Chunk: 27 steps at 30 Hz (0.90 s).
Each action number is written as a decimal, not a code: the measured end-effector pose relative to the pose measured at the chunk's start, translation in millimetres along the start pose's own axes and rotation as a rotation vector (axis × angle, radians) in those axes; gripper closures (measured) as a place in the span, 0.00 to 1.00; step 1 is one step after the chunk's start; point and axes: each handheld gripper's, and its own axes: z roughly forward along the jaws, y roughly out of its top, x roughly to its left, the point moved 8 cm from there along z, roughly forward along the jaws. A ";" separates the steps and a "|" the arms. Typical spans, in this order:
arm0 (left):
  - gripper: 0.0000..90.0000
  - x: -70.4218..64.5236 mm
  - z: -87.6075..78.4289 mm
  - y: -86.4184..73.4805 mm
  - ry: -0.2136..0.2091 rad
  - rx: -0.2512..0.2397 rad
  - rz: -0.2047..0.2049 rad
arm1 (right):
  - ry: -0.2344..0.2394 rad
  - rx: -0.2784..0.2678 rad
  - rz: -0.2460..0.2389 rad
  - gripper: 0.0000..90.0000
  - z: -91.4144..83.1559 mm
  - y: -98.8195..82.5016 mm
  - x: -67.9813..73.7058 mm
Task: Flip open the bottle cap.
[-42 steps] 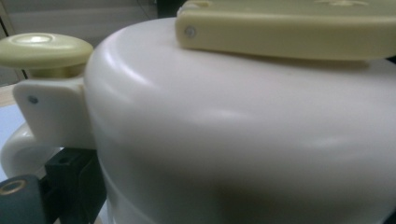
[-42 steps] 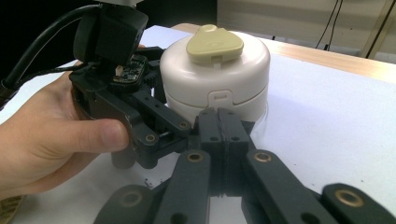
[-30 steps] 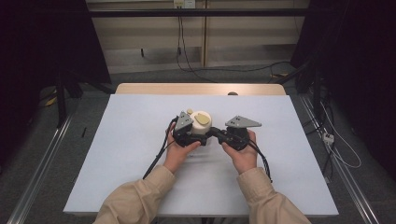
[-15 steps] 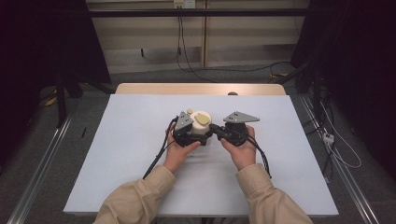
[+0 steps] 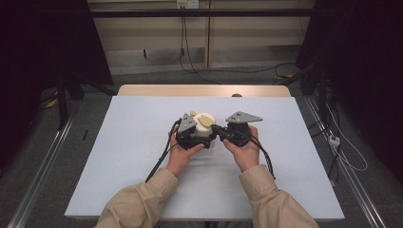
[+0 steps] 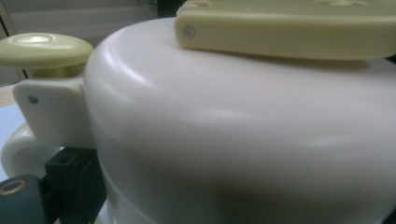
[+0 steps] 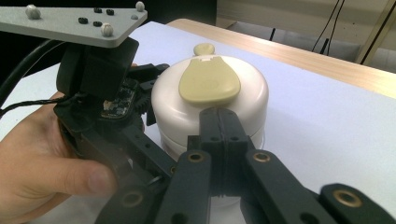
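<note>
A round cream container (image 5: pixel 204 127) with a pale yellow lid tab (image 7: pixel 209 80) stands near the middle of the worktop (image 5: pixel 119 156), between the two grippers. The left gripper (image 5: pixel 192 135) holds it around the body: in the left gripper view one jaw lies against its lower wall, so these jaws pinch the container. The right gripper (image 7: pixel 219 135) has its jaws pressed together, with nothing between them, and their tips meet the container's side just below the lid edge. A small yellow knob (image 6: pixel 44 49) stands out on a bracket beyond the container's rim. Bare worktop lies open beyond and beside both jaws, its edges well apart from them.
</note>
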 end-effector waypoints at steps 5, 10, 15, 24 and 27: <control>0.06 0.1 0.0 0.0 0.000 0.000 0.000 | 0.001 0.000 -0.008 1.00 0.1 2.3 1.6; 0.06 0.0 0.0 -0.1 0.001 0.001 0.000 | 0.002 -0.002 -0.009 1.00 0.1 3.2 1.1; 0.06 -0.3 0.0 0.0 0.002 0.000 -0.001 | 0.000 -0.010 -0.008 1.00 0.0 5.2 1.2; 0.06 -0.5 0.4 0.3 0.003 -0.003 -0.005 | 0.000 -0.024 -0.019 1.00 2.2 11.6 3.2; 0.06 -0.5 0.3 0.3 0.003 -0.004 -0.006 | -0.005 -0.025 -0.017 1.00 2.7 12.3 2.7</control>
